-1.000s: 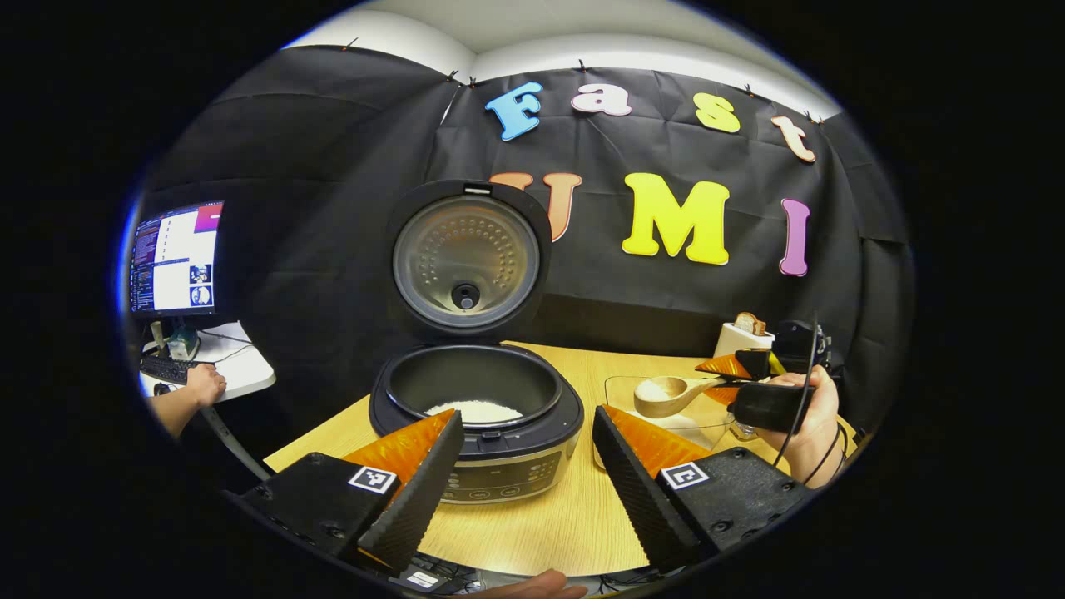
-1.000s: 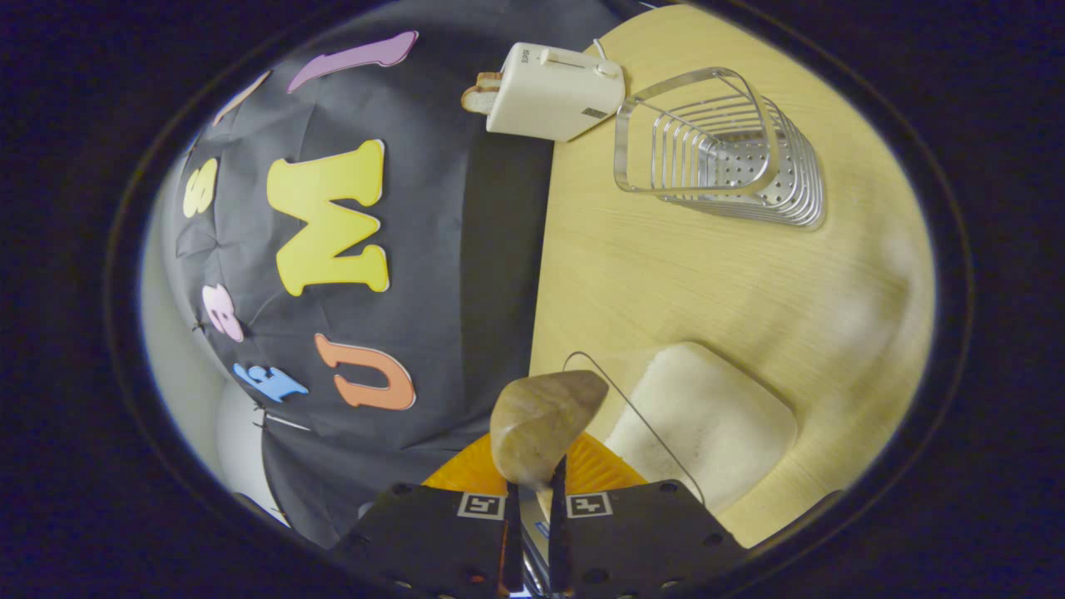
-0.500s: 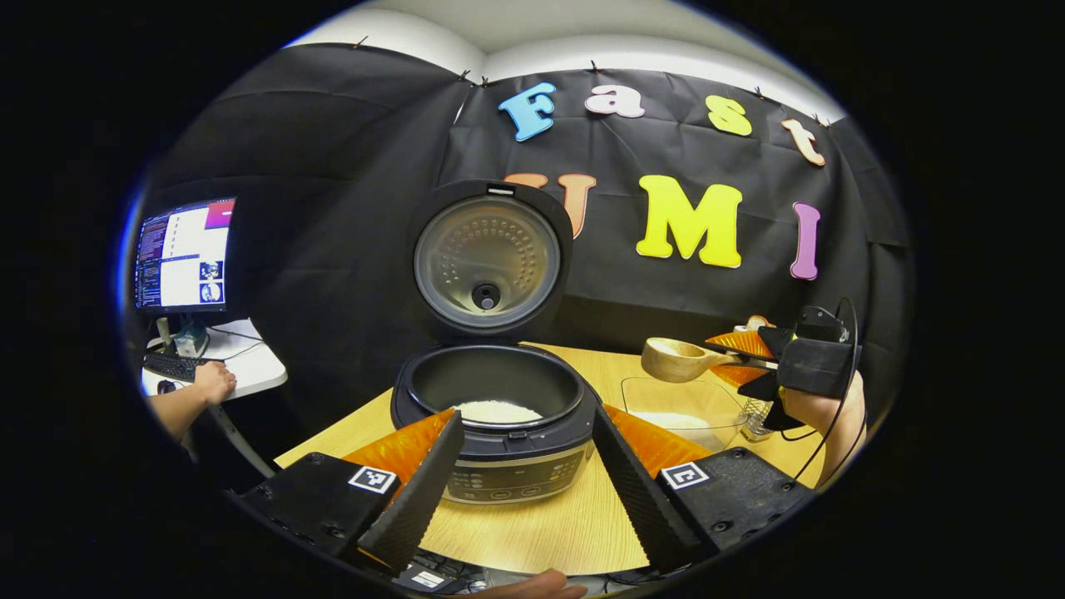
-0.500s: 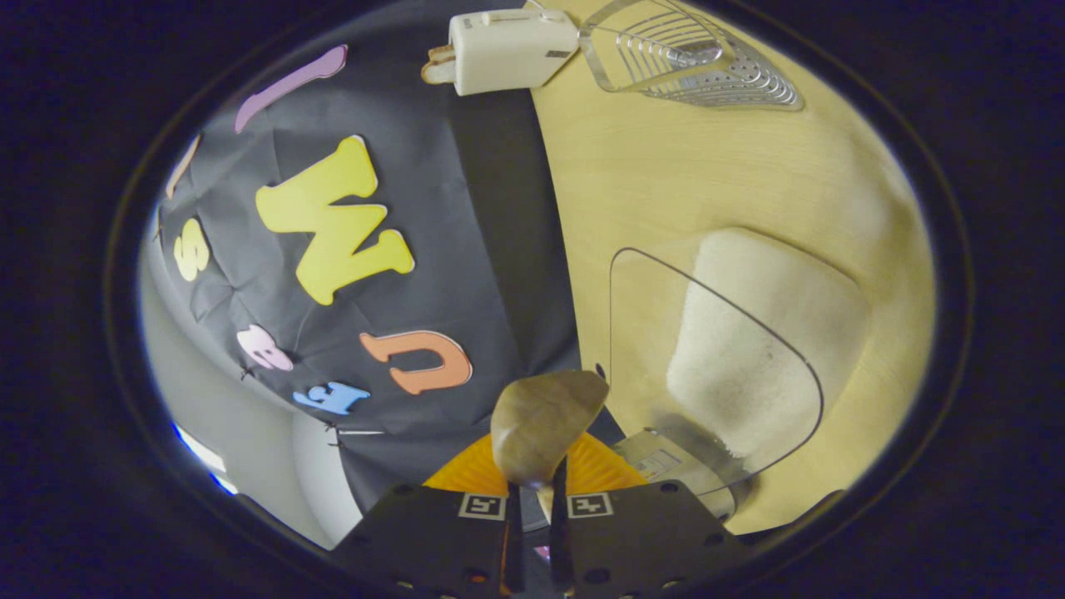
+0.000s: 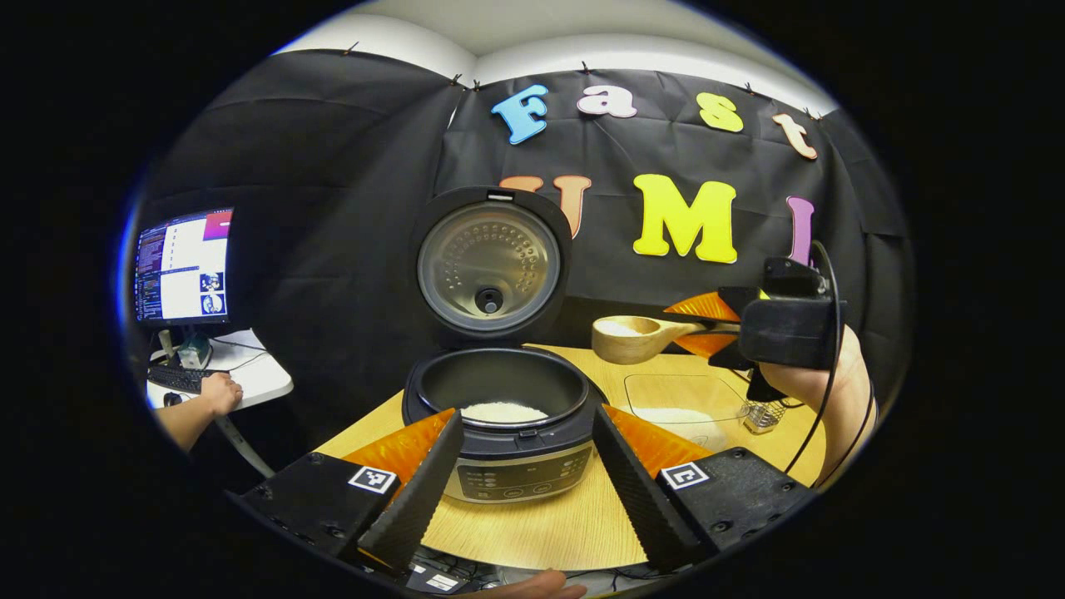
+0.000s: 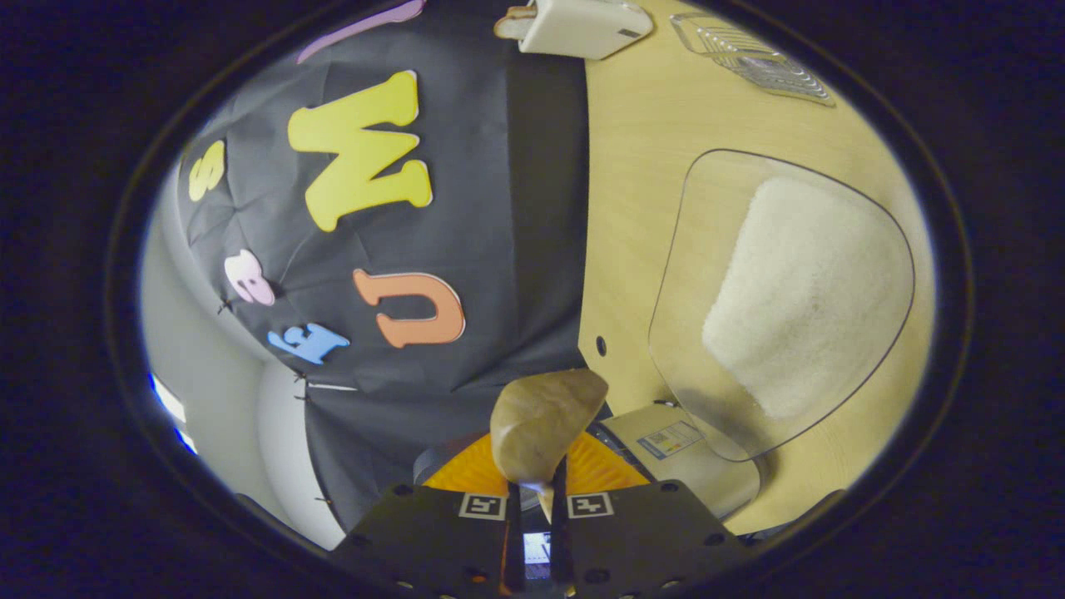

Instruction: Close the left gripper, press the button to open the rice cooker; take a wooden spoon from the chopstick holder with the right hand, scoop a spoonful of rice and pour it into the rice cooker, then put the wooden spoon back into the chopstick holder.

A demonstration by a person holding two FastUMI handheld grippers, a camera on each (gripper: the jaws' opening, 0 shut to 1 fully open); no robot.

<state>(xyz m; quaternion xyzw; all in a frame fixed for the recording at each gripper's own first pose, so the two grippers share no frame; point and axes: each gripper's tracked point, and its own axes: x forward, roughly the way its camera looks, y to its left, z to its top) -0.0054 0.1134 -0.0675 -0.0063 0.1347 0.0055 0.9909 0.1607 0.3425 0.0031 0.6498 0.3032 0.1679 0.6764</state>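
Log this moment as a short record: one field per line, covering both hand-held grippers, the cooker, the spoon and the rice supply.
rice cooker: lid up, some rice in pot
left hand-held gripper: open, empty, in front of cooker
right hand-held gripper: shut on spoon handle
wooden spoon: loaded with rice, held level in the air right of the cooker
clear tray: on table, holds rice

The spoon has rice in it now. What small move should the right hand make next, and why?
Probably carry the wooden spoon a little further toward the rice cooker. The right tool holds it level with rice in the bowl, but it hangs beside the open pot, not yet above it.
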